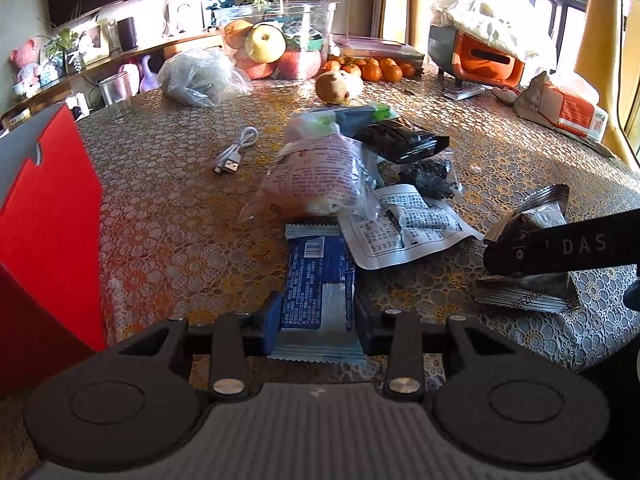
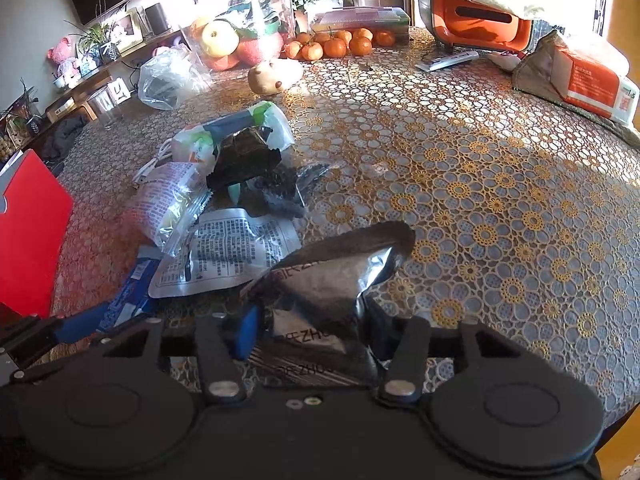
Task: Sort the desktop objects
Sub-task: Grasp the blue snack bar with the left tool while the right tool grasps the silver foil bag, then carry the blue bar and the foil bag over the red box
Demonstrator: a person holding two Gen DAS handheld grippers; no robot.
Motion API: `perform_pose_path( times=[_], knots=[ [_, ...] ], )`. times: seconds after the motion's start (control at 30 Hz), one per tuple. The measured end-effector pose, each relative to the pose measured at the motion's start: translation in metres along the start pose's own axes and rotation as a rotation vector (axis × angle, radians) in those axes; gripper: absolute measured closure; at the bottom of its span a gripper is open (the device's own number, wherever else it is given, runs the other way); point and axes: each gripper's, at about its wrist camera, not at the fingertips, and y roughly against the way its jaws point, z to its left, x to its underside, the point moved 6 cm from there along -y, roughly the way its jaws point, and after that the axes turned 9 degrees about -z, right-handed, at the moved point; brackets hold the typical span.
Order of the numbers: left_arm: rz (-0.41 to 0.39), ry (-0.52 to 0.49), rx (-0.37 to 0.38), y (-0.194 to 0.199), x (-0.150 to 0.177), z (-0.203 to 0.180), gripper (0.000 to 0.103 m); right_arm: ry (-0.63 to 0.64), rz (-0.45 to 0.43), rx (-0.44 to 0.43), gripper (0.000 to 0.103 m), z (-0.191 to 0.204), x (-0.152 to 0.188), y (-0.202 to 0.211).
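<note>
Left wrist view: sits low behind its own gripper [image 1: 316, 316], angled down across the table [image 1: 168, 216], close to the snack pile [image 1: 344, 176] just ahead. Red box [image 1: 48, 220] at its left edge; the other gripper [image 1: 560, 248] enters from the right.

Right wrist view: same downward tilt, equally near, set to the right of the pile [image 2: 224, 184] (pile appears left of centre).

Shared: pile, red box [image 2: 28, 236], fruit tub [image 2: 244, 28] beyond the pile.
</note>
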Motion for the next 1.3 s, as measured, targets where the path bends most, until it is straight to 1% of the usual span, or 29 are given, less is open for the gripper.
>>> perform_pose_path(
  times=[0.17,0.3,0.47,0.63,0.73,0.97,1.17,1.3],
  knots=[
    [-0.025,0.013,-0.017,0.018,-0.001,0.010,0.067,0.017,0.000,-0.009,0.052,0.007,0.002,0.006],
    [-0.026,0.039,-0.033,0.029,0.003,0.019,0.067,0.026,-0.001,-0.018,0.052,0.010,0.003,0.011],
    [-0.069,0.052,-0.052,0.052,0.001,0.025,0.067,0.055,0.007,-0.037,0.052,0.017,0.004,0.015],
    [-0.092,0.065,-0.079,0.074,-0.001,0.032,0.067,0.078,0.019,-0.048,0.052,0.026,0.001,0.019],
    [-0.097,0.065,-0.091,0.084,-0.004,0.036,0.067,0.091,0.007,-0.059,0.052,0.033,-0.004,0.025],
    [-0.106,0.079,-0.118,0.107,-0.008,0.051,0.067,0.126,-0.023,-0.107,0.052,0.055,-0.018,0.046],
    [-0.132,0.095,-0.160,0.128,-0.015,0.069,0.067,0.162,-0.049,-0.168,0.052,0.081,-0.030,0.065],
    [-0.155,0.133,-0.179,0.145,-0.024,0.084,0.067,0.204,-0.078,-0.212,0.052,0.101,-0.041,0.078]
  ],
)
